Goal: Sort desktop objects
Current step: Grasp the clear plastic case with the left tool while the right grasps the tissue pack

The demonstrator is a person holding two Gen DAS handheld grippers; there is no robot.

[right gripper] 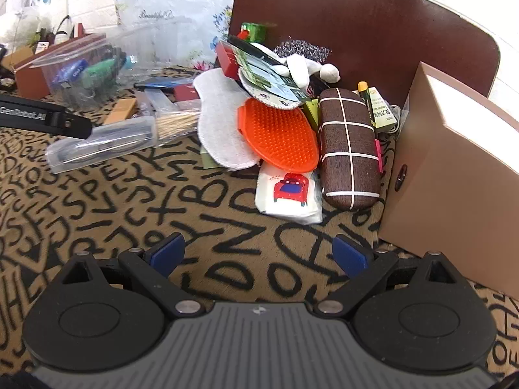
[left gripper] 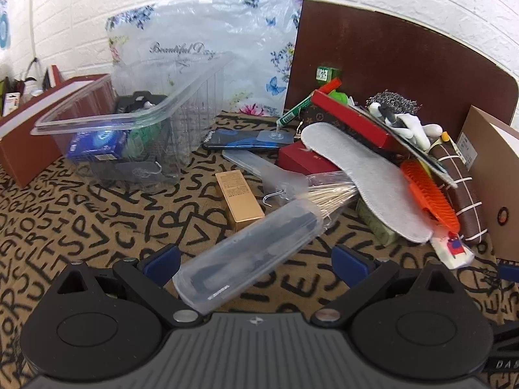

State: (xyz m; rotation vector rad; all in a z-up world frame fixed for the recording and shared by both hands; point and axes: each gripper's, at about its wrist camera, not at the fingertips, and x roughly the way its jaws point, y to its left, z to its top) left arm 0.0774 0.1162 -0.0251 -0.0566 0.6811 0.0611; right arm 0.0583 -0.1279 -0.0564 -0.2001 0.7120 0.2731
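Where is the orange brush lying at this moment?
In the right wrist view, the orange brush lies in the pile, overlapping the grey insole on its left, with the brown checked case on its right.

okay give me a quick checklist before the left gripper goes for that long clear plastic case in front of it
1. Left gripper open wide enough: ok, both blue pads stand apart.
2. Clear plastic case lined up between the fingers: ok, its near end lies between them; pads not pressing on it.
3. Case free to lift: cannot tell, its far end meets the bundle of sticks and a gold box lies beside it.
4. Clear bin has room: ok, open top, partly filled.
5. Right gripper out of the way: ok, open over bare tablecloth, holding nothing.
6. Pile stable: cannot tell, the white insole leans over nearby items.
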